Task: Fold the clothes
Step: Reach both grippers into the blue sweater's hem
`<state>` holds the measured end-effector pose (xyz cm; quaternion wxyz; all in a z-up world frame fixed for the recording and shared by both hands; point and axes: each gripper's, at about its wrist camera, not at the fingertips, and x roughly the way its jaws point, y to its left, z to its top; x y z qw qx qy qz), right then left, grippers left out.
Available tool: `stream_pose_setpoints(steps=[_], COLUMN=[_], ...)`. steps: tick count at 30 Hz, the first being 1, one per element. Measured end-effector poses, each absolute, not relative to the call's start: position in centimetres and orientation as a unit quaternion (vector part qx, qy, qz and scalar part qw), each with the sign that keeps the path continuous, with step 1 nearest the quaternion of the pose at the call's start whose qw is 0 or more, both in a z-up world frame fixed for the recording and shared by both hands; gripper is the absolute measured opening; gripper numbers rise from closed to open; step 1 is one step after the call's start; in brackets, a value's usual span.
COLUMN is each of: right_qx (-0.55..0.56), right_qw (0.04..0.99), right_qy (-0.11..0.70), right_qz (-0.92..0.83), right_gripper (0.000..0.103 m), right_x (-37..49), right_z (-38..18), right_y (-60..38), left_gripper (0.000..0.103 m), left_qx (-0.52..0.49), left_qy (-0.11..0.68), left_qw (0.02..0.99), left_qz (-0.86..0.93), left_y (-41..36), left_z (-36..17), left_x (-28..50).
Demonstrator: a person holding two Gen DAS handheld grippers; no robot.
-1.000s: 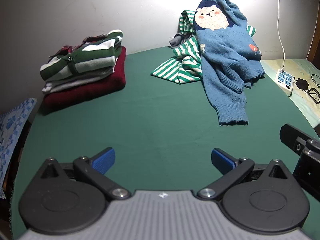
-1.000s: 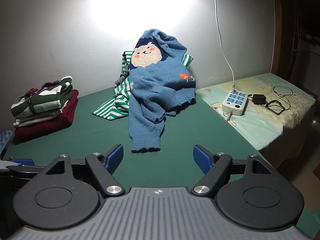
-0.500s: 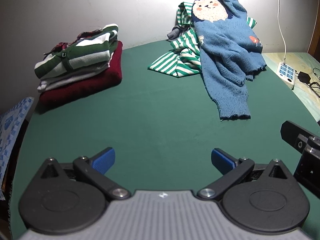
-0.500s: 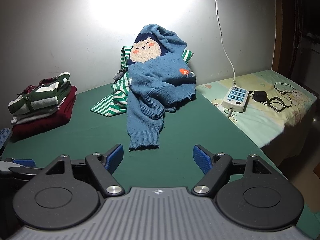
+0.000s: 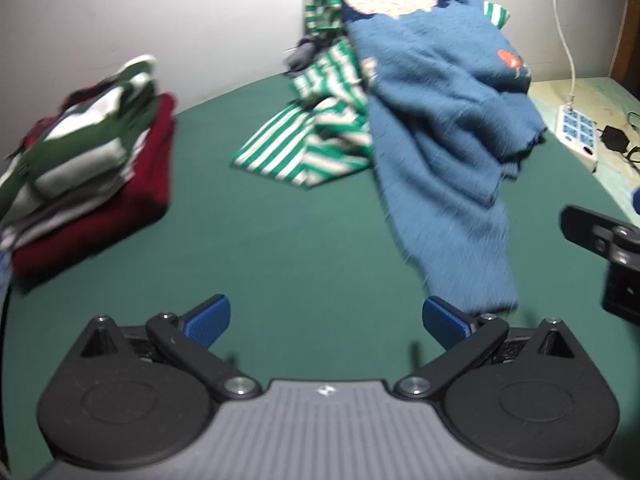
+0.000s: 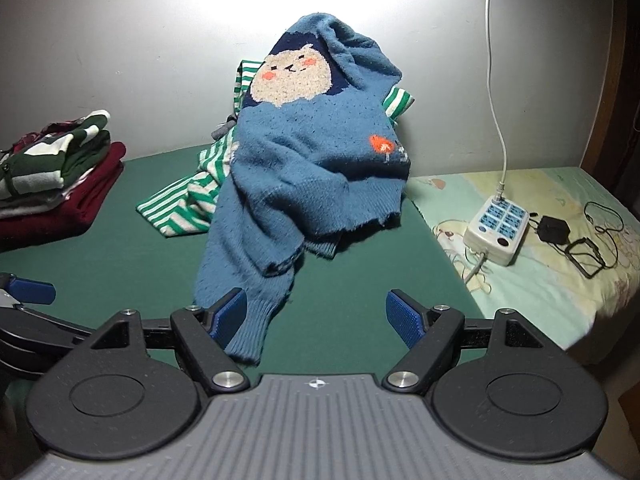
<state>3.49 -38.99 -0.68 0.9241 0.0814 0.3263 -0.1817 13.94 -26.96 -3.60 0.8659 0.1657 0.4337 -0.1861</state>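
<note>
The blue sweater (image 6: 316, 168) lies heaped over the striped shirt (image 6: 180, 204) on the green table (image 6: 360, 280), and both grippers, left (image 5: 326, 322) and right (image 6: 318, 314), jaws apart and empty, have come closer to its hanging sleeve, so a first grasp seems near.

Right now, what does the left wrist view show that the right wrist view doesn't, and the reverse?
Only the left wrist view: the left gripper head-on, open, and the full depth of the folded stack, though blurred.

Only the right wrist view: the right gripper head-on, open, with the blue sweater sleeve cuff beside its left finger; also the patterned sheet.

Both: sweater, striped garment, stack, green table, power strip.
</note>
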Motion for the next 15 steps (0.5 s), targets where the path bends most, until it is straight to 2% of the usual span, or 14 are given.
stream_pose_setpoints(steps=[9, 15], right_qx=[0.045, 0.048], right_qw=[0.937, 0.943], right_qy=[0.303, 0.283], right_qz=[-0.167, -0.169], right_gripper=[0.079, 0.078], right_x=[10.3, 15.1], right_z=[1.1, 0.2], right_y=[-45.0, -48.1], left_gripper=[0.102, 0.102], left_qx=[0.11, 0.095], left_qy=[0.438, 0.452], left_qw=[0.868, 0.865], left_qz=[-0.205, -0.195], left_y=[-33.1, -35.5], left_z=[-1.7, -1.6], left_x=[21.5, 26.7])
